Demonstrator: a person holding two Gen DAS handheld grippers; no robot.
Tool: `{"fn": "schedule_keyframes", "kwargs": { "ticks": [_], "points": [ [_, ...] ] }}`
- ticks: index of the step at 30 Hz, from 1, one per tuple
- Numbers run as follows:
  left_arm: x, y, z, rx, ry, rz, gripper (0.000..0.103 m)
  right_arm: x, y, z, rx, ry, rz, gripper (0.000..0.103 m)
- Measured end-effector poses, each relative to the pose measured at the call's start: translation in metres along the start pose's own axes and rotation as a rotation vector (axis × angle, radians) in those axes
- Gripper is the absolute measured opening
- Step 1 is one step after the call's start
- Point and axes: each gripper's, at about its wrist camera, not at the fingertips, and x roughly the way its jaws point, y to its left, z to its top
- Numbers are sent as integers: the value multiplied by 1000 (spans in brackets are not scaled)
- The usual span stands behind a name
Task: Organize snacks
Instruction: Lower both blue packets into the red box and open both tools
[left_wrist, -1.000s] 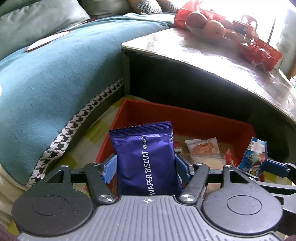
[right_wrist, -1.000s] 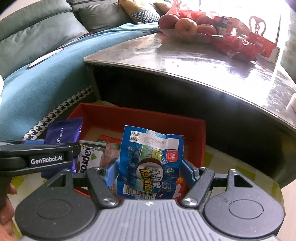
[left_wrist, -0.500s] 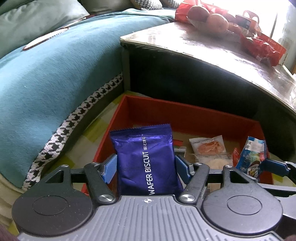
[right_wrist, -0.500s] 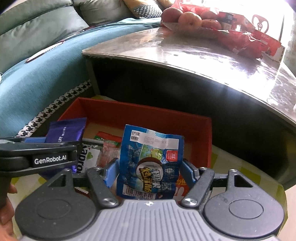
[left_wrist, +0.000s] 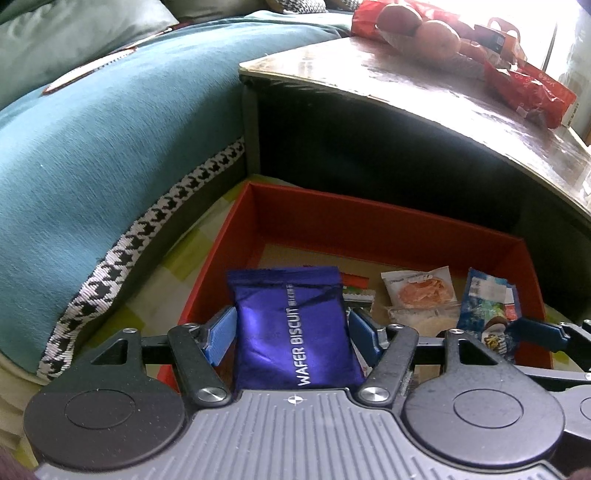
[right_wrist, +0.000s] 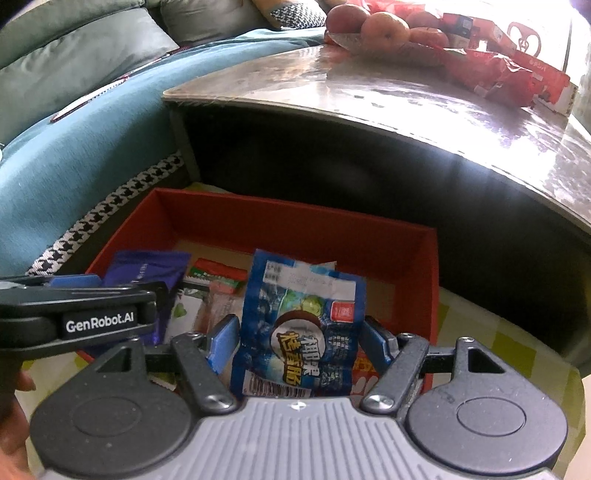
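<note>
Purple foil marked "WAFER BISCUIT" fills my left gripper (left_wrist: 291, 334), whose blue-padded jaws are closed against both sides of the wafer biscuit packet (left_wrist: 293, 328), held upright over the near-left corner of the red box (left_wrist: 369, 225). My right gripper (right_wrist: 297, 341) has its jaws pressed in on a crinkled blue snack packet (right_wrist: 299, 332), upright above the box's near-right part. Inside the box lie a clear pouch of orange pieces (left_wrist: 421, 291) and a red-and-green wrapper (right_wrist: 218, 275). The box sits on a checked floor mat beside a teal sofa (left_wrist: 92, 166), below a glossy tabletop (right_wrist: 369, 92) carrying apples (right_wrist: 384, 27) and red bags (right_wrist: 506, 72).
</note>
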Motion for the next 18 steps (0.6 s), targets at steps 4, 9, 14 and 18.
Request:
{"fn": "schedule_keyframes", "kwargs": {
  "ticks": [4,9,14,18],
  "points": [
    [-2,2,1,-8,-9,-4,76,-4,0,0,0,-12,-8,73],
    [-4,2,1,-8,-13,-4,79,-6,0,-1,4,-10,-13,74],
    [-10,1,2,-3,-27,-5,80,-11,-1,0,11,-21,-17,74],
    [-16,2,1,-5,-39,-11,81,-18,0,-1,12,-33,-21,74]
  ]
}}
